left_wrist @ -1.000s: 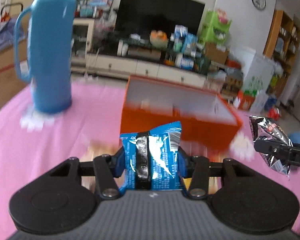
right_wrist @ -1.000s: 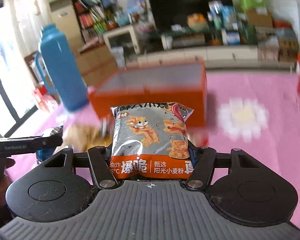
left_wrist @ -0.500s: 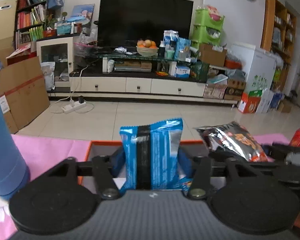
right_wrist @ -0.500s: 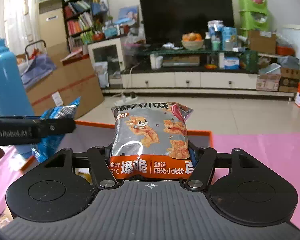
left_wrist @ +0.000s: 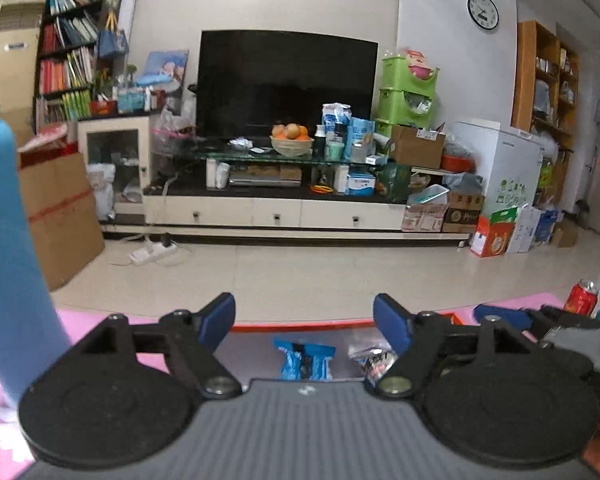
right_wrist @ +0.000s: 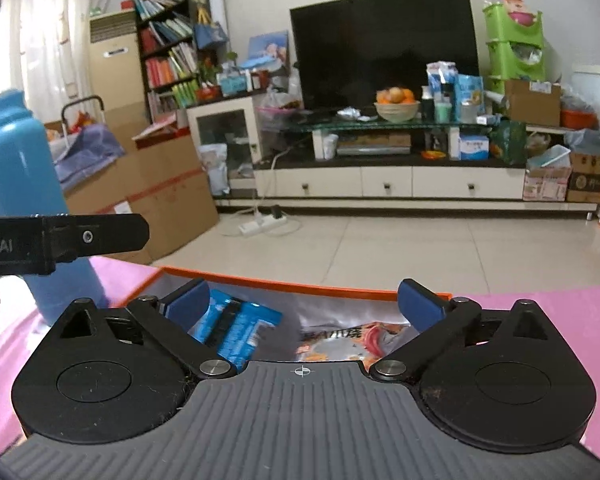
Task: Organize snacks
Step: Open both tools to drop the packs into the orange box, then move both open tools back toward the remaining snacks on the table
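- We hold our left gripper [left_wrist: 304, 316] over the orange box [right_wrist: 300, 285], fingers spread wide with nothing between them
- Our right gripper [right_wrist: 303, 300] hovers over the same box, fingers likewise spread and empty
- The blue snack packet [right_wrist: 236, 330] lies inside the box toward its left; the silver-and-orange snack bag [right_wrist: 340, 340] lies beside it to the right, and we cannot tell whether they touch
- We judge both light, soft and crinkly, the foil likely slippery; pinching across a flat middle or a crimped end seam should hold best
- In the right wrist view the blue packet's long axis slants up and to the right; the silver bag is too hidden by the gripper body to tell its direction
- A tall blue thermos [right_wrist: 24, 184] stands on the pink tablecloth [right_wrist: 540, 308] left of the box
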Available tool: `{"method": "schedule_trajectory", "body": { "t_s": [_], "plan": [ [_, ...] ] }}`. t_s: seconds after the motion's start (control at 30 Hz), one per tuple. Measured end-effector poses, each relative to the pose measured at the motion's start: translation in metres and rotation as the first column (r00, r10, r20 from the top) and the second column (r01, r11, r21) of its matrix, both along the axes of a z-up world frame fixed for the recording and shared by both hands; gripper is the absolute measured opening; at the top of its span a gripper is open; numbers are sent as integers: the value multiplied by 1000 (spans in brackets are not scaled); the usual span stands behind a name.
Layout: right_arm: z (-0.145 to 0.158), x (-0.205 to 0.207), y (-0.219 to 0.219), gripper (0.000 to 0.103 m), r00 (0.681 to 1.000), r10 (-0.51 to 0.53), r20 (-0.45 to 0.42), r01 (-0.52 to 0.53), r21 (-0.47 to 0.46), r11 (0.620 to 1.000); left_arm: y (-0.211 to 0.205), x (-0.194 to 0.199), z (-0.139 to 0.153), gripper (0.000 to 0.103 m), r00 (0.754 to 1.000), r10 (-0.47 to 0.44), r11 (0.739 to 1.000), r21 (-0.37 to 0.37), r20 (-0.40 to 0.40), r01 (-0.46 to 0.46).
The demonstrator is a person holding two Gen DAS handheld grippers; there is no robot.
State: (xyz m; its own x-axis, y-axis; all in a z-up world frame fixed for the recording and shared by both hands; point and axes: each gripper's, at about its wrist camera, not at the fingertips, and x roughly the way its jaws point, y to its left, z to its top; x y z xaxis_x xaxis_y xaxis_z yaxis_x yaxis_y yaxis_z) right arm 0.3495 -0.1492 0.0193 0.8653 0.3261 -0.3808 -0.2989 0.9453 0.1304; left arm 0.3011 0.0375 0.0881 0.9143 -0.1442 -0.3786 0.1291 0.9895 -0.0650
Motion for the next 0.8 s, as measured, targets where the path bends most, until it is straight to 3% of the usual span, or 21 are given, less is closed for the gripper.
{"method": "schedule_trajectory", "body": {
  "t_s": [0.1,0.2,0.33,0.53,0.7,0.8],
  "plan": [
    [10,-21,-3,95,1000,-5,-3,5,9,1000,1,-30,2,98,1000,13,1000,4,4,-13],
    [11,-58,-16,95,1000,-7,-24,8,42,999,9,-79,-16,97,1000,19,1000,10,-18,-19],
    [-15,-117,-45,95,996,-21,-90,28,81,996,18,-137,-62,97,989,41,999,1,-142,-41],
    [-77,-188,-89,95,951,-44,-307,115,216,970,10,-199,-120,97,940,8,998,-57,-340,-29],
    [-91,-203,-106,95,947,-92,-308,135,120,984,-6,-200,-133,97,916,34,988,-123,-400,-91],
    [-94,-204,-119,95,942,-114,-315,156,112,981,-8,-180,-122,97,905,135,961,-170,-403,-219]
  ]
}}
